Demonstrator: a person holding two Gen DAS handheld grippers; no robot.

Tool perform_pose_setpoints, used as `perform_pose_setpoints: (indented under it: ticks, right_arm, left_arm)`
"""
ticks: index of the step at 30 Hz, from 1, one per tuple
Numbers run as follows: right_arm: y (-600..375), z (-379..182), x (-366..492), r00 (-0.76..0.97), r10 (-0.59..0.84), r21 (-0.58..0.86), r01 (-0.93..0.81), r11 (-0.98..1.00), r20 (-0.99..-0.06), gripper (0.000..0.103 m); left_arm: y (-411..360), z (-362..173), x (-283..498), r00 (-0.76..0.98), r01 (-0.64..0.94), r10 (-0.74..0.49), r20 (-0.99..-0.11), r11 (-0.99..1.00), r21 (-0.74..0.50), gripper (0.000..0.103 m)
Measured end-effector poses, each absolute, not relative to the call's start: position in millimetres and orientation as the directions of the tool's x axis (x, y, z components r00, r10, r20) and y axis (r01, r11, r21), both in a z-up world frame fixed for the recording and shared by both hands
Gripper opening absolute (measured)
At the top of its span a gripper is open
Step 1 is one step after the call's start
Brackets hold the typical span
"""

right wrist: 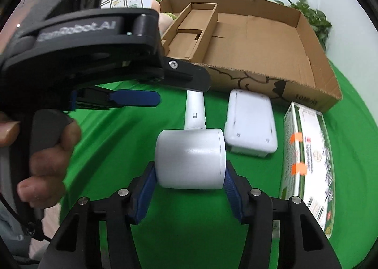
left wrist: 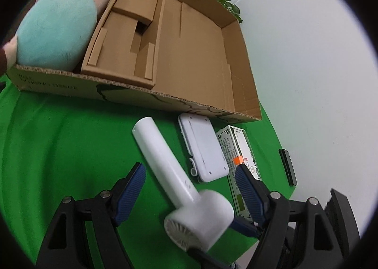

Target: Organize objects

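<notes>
Plush toy (left wrist: 59, 21) in cardboard box (left wrist: 245, 75); white hairdryer (right wrist: 191, 162), case (right wrist: 250, 125), carton (right wrist: 307, 162) outside at 6 o'clock. Right gripper (right wrist: 190, 174) clamped on dryer head; left gripper (left wrist: 191, 174) apart.

Bright, even, soft-shadowed light; heavy fisheye bending with dark corners (near objects slightly motion-blurred at the edges).

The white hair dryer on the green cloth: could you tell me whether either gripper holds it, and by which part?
The right gripper clamps the hair dryer by its round head, one pad on each end. The left gripper is open around its handle.
</notes>
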State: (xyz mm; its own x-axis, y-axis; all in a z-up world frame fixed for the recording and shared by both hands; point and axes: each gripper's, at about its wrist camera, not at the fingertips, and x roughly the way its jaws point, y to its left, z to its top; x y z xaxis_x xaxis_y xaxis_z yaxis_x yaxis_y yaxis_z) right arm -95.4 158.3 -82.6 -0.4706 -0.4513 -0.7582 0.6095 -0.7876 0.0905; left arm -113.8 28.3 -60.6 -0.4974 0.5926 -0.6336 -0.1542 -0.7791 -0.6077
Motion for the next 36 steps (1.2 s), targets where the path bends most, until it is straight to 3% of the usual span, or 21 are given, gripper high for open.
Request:
perform_pose_setpoints:
  ticks: [7,12,17,19,21,29,34,36]
  right_arm:
    - [145.7,-84.0,-79.2,-0.426,-0.503,0.112,0.669,-0.735,-0.752,0.057]
    - [144.8,-76.9,-85.0,-0.448,-0.509,0.122,0.651,-0.749,-0.734,0.074]
    - [140.5,-76.1,-82.8,-0.471,-0.490,0.083,0.654,-0.752,-0.733,0.074]
    - [137.8,-79.2,-82.8,-0.467,-0.479,0.077,0.651,-0.755,-0.744,0.072]
    - [134.2,-82.4,-81.5,-0.475,-0.445,0.044,0.645,-0.763,-0.759,0.056]
    - [134.5,-85.5,-74.1,-0.493,-0.444,0.040,0.633,-0.773,-0.748,0.056]
    - [137.0,-86.0,-68.5,-0.505,-0.448,0.028,0.640,-0.768,-0.738,0.056]
    - [136.3,-85.4,-64.8,-0.511,-0.445,0.016,0.644,-0.765,-0.735,0.056]
  left_arm:
    - [31.2,-73.6,-120.6,-0.458,-0.146,0.611,-0.646,-0.769,-0.623,0.076]
    - [36.1,-80.6,-124.5,-0.415,-0.157,0.629,-0.658,-0.761,-0.629,0.076]
    - [36.7,-83.4,-127.2,-0.401,-0.172,0.640,-0.656,-0.756,-0.632,0.076]
    - [36.1,-85.0,-128.5,-0.395,-0.170,0.640,-0.659,-0.756,-0.632,0.070]
    - [36.2,-85.5,-129.4,-0.386,-0.177,0.642,-0.662,-0.756,-0.630,0.070]
    - [33.3,-92.4,-128.8,-0.353,-0.173,0.639,-0.684,-0.763,-0.623,0.061]
    - [29.9,-94.8,-129.5,-0.364,-0.162,0.601,-0.712,-0.793,-0.587,0.040]
    - [30.4,-94.9,-129.4,-0.365,-0.159,0.600,-0.712,-0.793,-0.588,0.039]
